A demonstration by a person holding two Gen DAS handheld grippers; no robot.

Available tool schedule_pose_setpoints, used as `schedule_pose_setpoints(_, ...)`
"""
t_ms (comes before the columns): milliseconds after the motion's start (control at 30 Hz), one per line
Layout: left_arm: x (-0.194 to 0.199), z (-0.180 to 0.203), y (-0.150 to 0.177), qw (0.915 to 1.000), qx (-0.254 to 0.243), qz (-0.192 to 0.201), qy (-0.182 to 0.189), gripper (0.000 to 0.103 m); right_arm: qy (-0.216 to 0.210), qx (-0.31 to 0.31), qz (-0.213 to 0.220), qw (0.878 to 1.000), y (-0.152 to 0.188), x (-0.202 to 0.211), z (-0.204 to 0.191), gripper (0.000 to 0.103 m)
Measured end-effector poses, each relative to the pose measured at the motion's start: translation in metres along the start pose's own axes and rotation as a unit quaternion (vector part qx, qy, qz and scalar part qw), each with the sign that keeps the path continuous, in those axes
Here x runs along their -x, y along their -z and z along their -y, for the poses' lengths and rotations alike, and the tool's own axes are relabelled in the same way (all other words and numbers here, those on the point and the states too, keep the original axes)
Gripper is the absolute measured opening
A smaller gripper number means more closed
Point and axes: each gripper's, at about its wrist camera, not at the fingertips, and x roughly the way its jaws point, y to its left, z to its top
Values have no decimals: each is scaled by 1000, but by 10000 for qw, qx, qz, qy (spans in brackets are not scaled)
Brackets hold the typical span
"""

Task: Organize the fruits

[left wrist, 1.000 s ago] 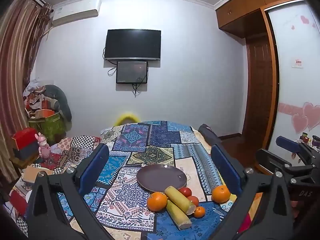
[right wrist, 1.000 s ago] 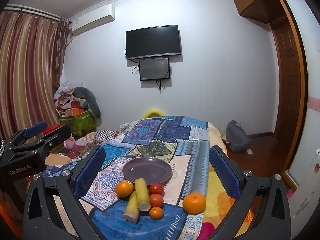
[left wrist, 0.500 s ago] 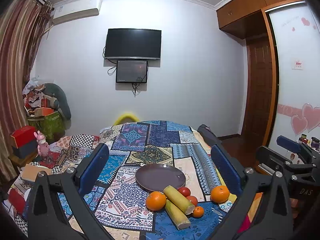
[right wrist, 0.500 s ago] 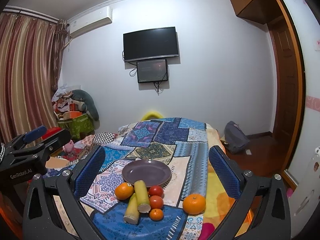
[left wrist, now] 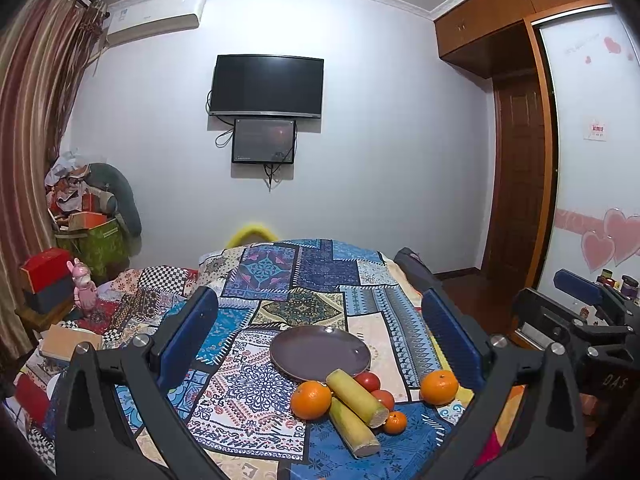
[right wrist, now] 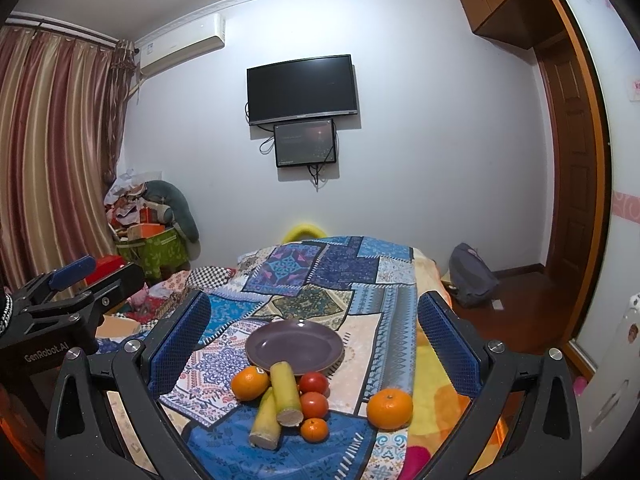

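On the patchwork bedspread (left wrist: 280, 280) lies an empty purple plate (left wrist: 320, 350); just in front of it sits the fruit, left to right: a large orange (left wrist: 311, 399), two yellow-green sugarcane pieces (left wrist: 356, 396) crossing each other, two red tomatoes (left wrist: 368, 381) touching the cane, a small tangerine (left wrist: 395, 422), and apart at the right a second large orange (left wrist: 439, 387); none of it is on the plate. The left gripper (left wrist: 320, 332) hangs above the bed with its blue pads spread wide and nothing between them; the right gripper (right wrist: 314, 328) is likewise wide apart and empty. Only the left wrist view shows a pink rabbit figurine (left wrist: 82, 288) and pink heart stickers (left wrist: 612, 236); only the right wrist view shows a grey backpack (right wrist: 472, 276) on the wooden floor.
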Motion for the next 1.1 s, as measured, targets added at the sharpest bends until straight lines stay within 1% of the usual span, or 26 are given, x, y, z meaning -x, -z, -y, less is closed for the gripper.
schedule_pose_setpoints(1100,0,-1,1,10000,75,-5,38,103,-65,107,37,9999,0,-1,-3,103)
